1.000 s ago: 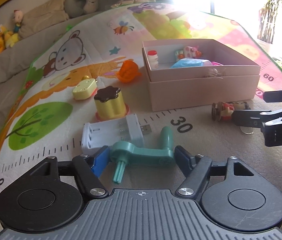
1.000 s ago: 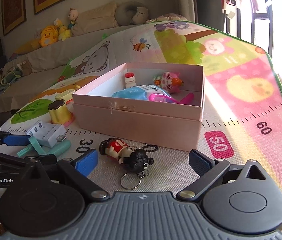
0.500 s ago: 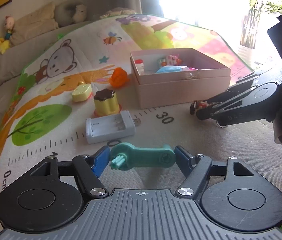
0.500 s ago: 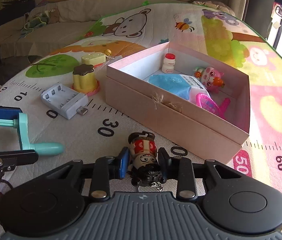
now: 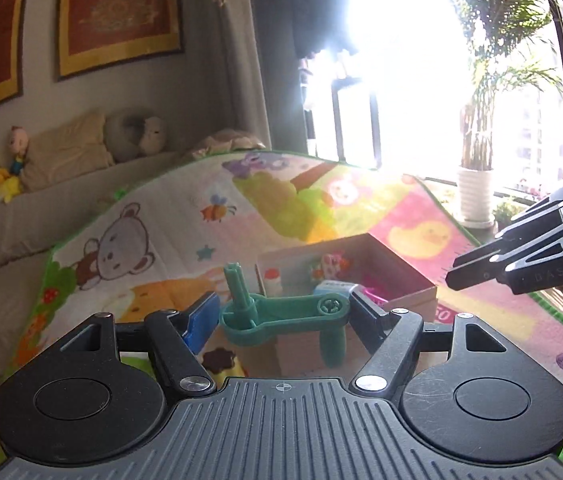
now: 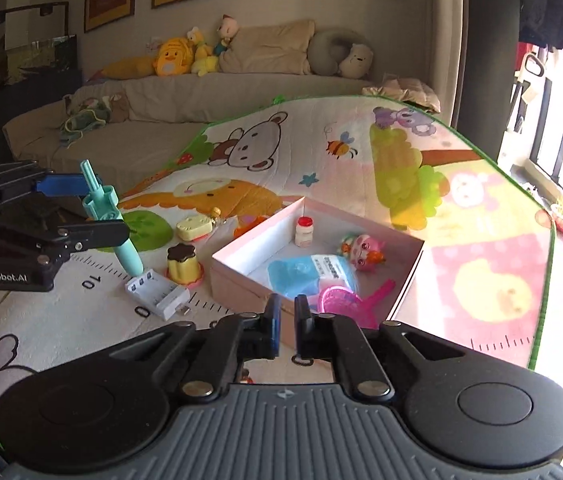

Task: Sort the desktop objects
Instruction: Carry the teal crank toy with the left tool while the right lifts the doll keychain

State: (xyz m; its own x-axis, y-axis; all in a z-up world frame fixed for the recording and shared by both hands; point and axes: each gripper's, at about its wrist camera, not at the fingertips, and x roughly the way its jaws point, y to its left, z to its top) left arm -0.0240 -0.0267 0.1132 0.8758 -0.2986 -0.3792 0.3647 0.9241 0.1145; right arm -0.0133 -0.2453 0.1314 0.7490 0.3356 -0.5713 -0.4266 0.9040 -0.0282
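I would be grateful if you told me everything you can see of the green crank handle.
The crank handle looks like matte teal-green plastic: a flat arm with a ribbed peg standing up at one end and a rounded grip hanging down at the other. The left gripper clamps it by the arm's two ends, lifted clear above the play mat, near the pink box. Nothing else touches it.

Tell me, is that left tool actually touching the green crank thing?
Touching. In the left wrist view the left tool pinches the green crank between both pads, lifted off the mat.
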